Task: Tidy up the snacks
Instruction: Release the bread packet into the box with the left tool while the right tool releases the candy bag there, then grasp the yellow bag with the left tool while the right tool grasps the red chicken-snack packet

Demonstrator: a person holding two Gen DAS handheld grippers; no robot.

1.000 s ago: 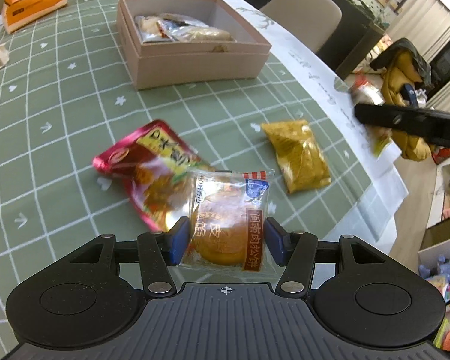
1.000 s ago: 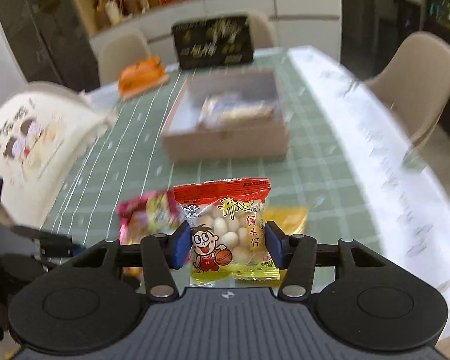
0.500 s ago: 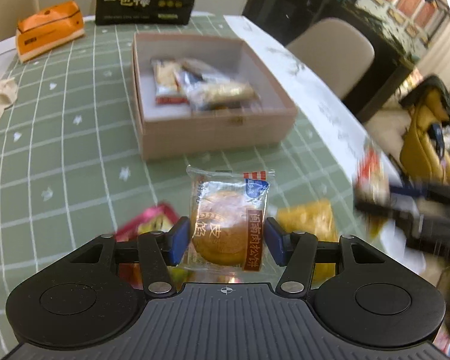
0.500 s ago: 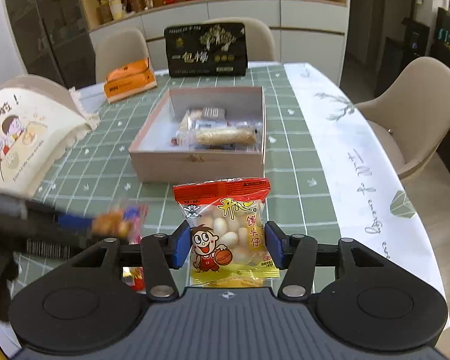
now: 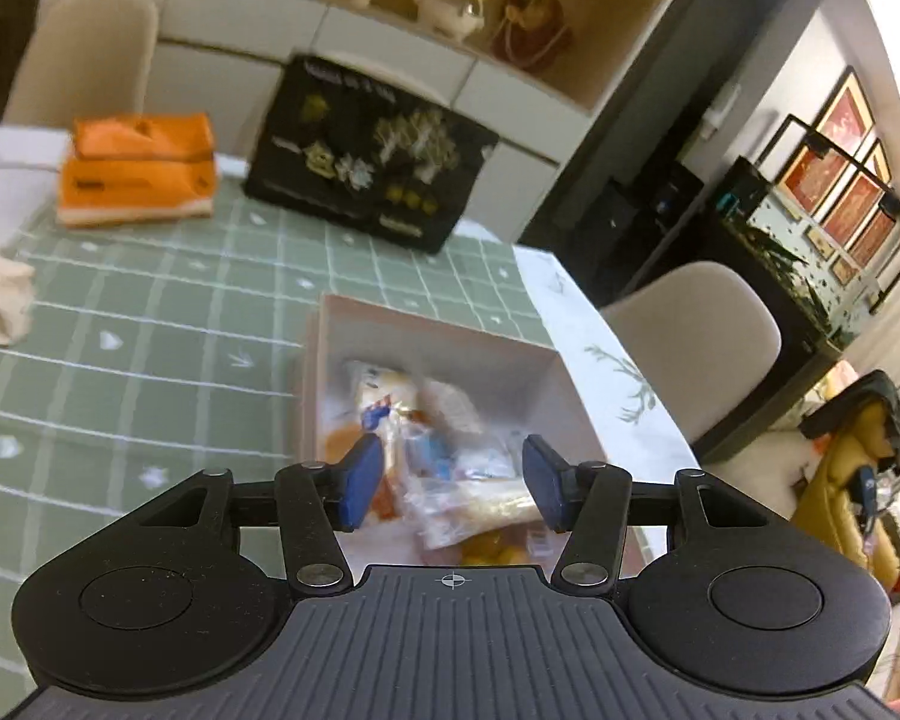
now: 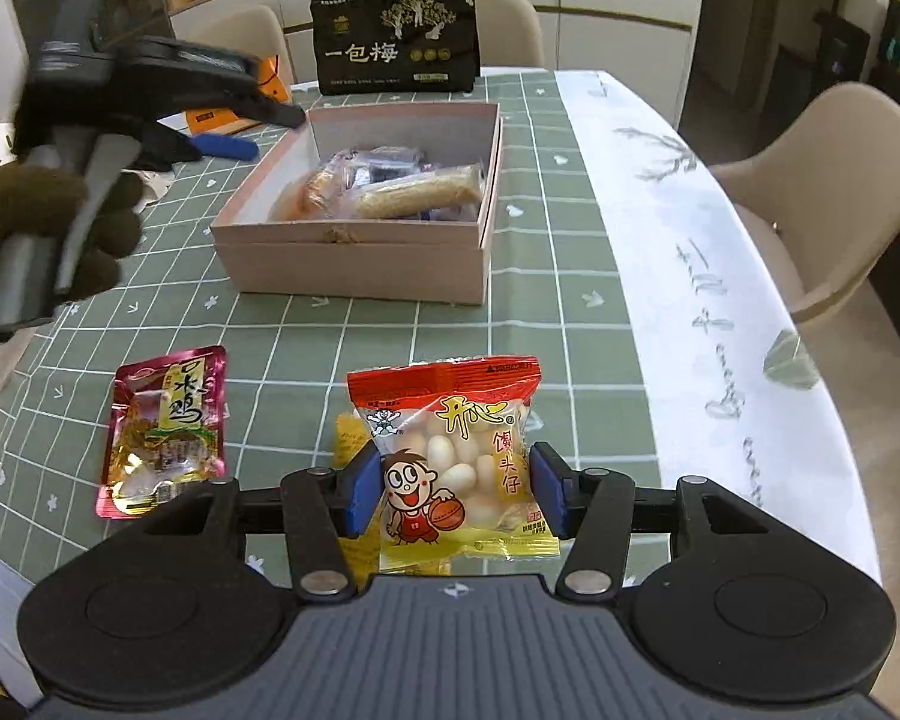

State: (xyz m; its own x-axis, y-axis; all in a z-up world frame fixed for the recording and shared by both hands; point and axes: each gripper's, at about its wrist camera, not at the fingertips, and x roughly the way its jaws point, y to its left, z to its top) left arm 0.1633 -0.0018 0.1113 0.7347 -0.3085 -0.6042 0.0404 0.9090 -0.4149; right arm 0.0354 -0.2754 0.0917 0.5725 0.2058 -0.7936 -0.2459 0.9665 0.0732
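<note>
Left wrist view: your left gripper hangs over the near end of the open pink cardboard box. Its jaws have just been closing a little, yet stand apart with nothing clamped between the blue pads; the blurred snack packets lie below them, inside the box.

Right wrist view: your right gripper is clamped on the red-and-yellow packet of small round biscuits, held well in front of the box. A shiny red foil snack pouch lies on the green checked tablecloth, in front of the box and to its left.
</note>
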